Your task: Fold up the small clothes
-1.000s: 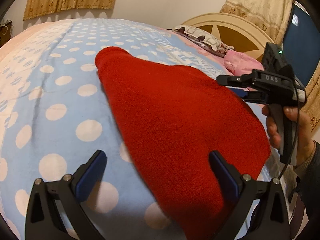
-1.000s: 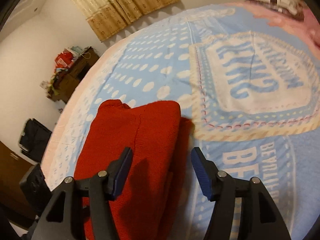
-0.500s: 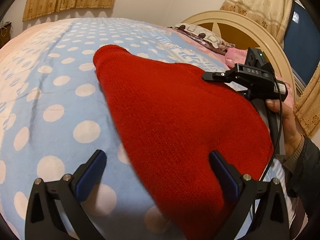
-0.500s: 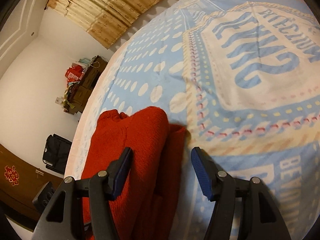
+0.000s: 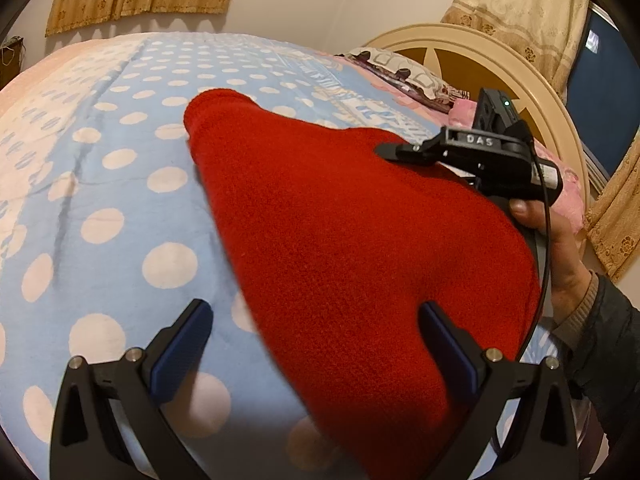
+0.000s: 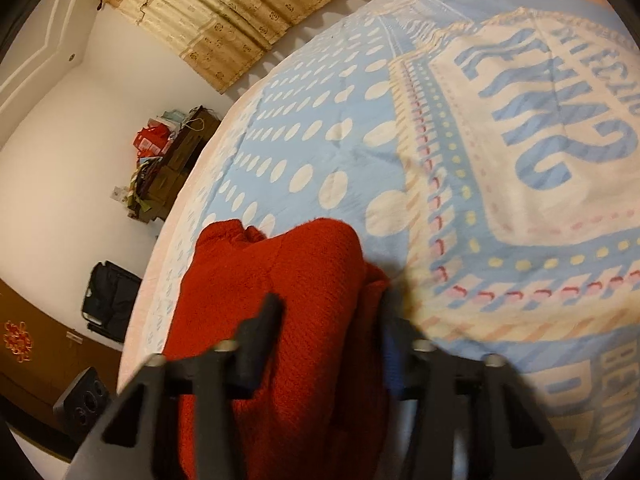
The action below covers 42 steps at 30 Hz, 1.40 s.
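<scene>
A red knit garment lies folded on the blue polka-dot bedspread. My left gripper hovers open over its near end; the right finger is above the cloth, the left finger above bare bedspread, and neither pad touches fabric. A hand holds my right gripper at the garment's far right edge. In the right wrist view that gripper has its jaws closing on a thick fold of the red garment, and the knit fills the gap between the fingers.
The bedspread's lettered white panel spreads to the right of the garment. A cream headboard and pillows are at the far right. Beyond the bed's left edge stand a cluttered dresser and a black bag.
My right gripper has come down and in over the garment's far edge, and its jaws have narrowed around the fold. The left gripper has stayed put and open.
</scene>
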Each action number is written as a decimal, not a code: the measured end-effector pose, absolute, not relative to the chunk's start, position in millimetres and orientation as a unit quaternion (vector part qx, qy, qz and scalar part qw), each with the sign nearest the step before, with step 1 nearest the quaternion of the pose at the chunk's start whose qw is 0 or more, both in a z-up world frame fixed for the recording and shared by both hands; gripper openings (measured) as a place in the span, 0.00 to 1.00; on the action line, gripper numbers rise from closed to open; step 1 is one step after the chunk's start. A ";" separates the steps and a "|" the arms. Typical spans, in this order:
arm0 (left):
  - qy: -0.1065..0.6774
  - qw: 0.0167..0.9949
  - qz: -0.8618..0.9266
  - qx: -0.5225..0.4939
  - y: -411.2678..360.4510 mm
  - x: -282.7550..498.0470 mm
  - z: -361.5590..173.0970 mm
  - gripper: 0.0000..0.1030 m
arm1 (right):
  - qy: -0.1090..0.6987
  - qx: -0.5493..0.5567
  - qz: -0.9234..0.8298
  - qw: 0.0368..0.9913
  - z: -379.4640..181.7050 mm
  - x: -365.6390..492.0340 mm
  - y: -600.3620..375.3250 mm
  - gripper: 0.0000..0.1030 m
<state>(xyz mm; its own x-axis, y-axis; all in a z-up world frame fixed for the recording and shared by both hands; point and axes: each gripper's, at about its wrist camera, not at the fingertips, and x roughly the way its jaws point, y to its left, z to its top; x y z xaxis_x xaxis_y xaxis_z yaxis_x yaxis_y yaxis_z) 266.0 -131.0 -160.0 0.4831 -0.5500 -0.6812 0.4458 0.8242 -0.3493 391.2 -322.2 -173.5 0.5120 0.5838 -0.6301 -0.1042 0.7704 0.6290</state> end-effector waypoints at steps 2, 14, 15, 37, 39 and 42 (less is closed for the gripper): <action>0.416 0.858 -0.295 -0.063 -131.4 265.8 -159.4 1.00 | 0.451 0.275 0.212 0.822 -175.7 391.7 -321.9 0.33; 0.388 0.861 -0.320 -0.078 -123.4 248.0 -137.4 0.41 | 0.407 0.285 0.223 0.839 -140.3 365.3 -310.0 0.26; 0.386 0.862 -0.321 -0.078 -121.5 246.0 -134.7 0.41 | 0.405 0.285 0.226 0.839 -136.1 363.1 -307.7 0.26; 0.340 0.912 -0.202 -0.113 19.0 163.1 -86.0 0.40 | 0.406 0.259 0.357 0.800 -89.3 330.8 -116.2 0.26; 0.336 0.915 -0.187 -0.121 29.3 157.2 -84.9 0.40 | 0.409 0.255 0.369 0.795 -89.9 328.8 -97.1 0.26; 0.328 0.921 -0.164 -0.130 46.2 146.6 -85.4 0.40 | 0.416 0.248 0.386 0.785 -93.0 327.8 -67.0 0.26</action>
<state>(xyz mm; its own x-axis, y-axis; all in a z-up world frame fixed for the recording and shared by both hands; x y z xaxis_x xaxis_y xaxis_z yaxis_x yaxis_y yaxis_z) 146.6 46.2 -85.4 0.7303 -0.3880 -0.5622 0.2179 0.9123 -0.3467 327.8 -67.0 -93.0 0.3554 0.8124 -0.4622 -0.3997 0.5791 0.7106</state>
